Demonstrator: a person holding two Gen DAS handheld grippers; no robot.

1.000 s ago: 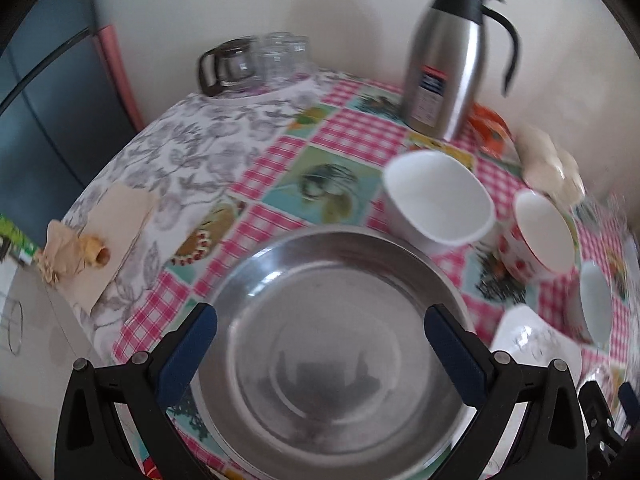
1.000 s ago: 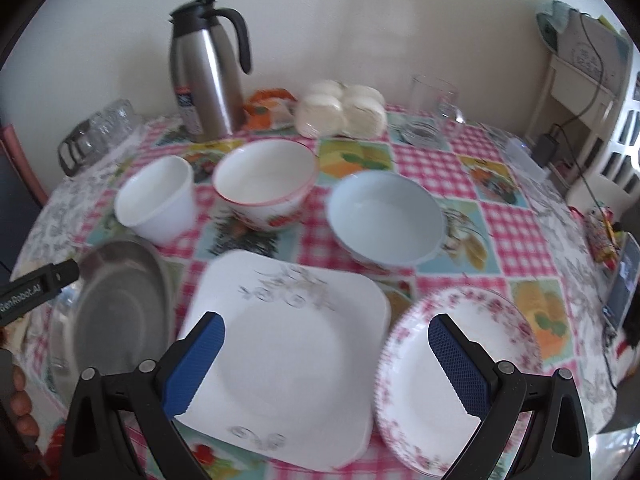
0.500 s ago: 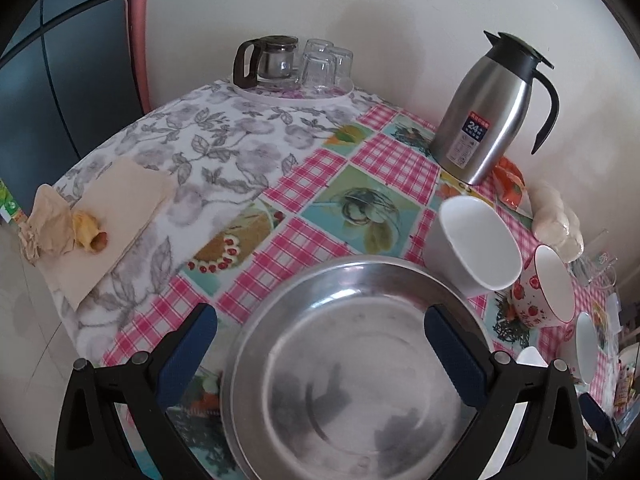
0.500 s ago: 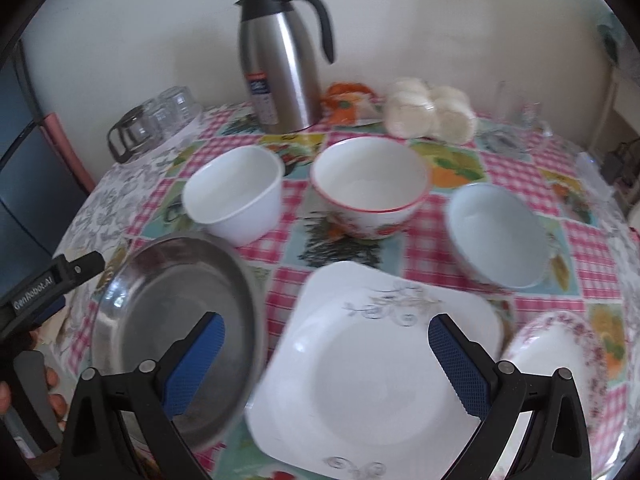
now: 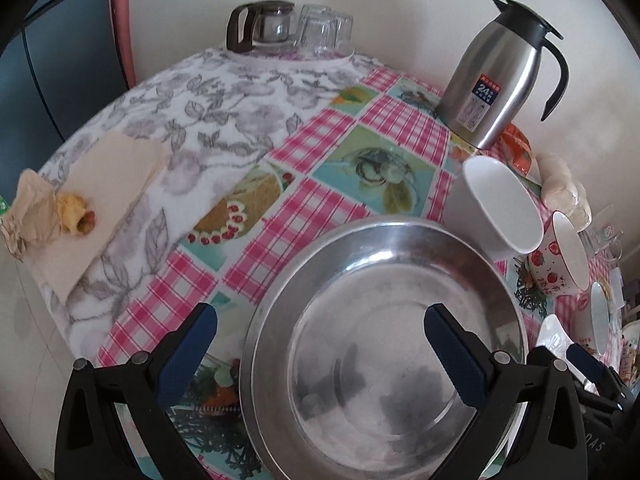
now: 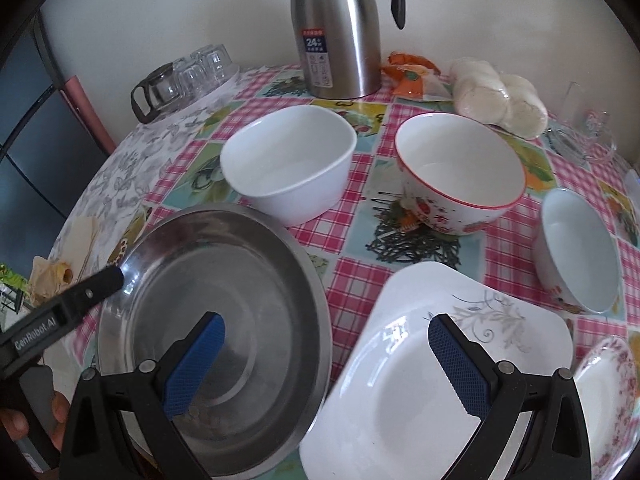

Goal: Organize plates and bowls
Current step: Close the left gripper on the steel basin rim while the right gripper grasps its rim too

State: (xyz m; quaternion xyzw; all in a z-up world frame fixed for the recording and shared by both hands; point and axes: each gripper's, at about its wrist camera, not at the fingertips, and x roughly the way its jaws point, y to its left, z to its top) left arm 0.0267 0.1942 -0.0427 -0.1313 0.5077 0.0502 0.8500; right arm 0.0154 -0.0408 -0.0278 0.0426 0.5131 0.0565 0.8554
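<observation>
I hold my left gripper (image 5: 320, 344) spread wide over the round stainless-steel plate (image 5: 384, 344) at the table's left front edge, so a finger can catch its rim. My right gripper (image 6: 326, 354) is also spread, straddling the gap between that plate and the square white plate with grey scrollwork (image 6: 436, 364) at the front edge. The plain white bowl (image 6: 288, 160) sits just behind the steel plate. Compared with a second ago, both my grippers have swung leftward; the dishes lie unmoved.
</observation>
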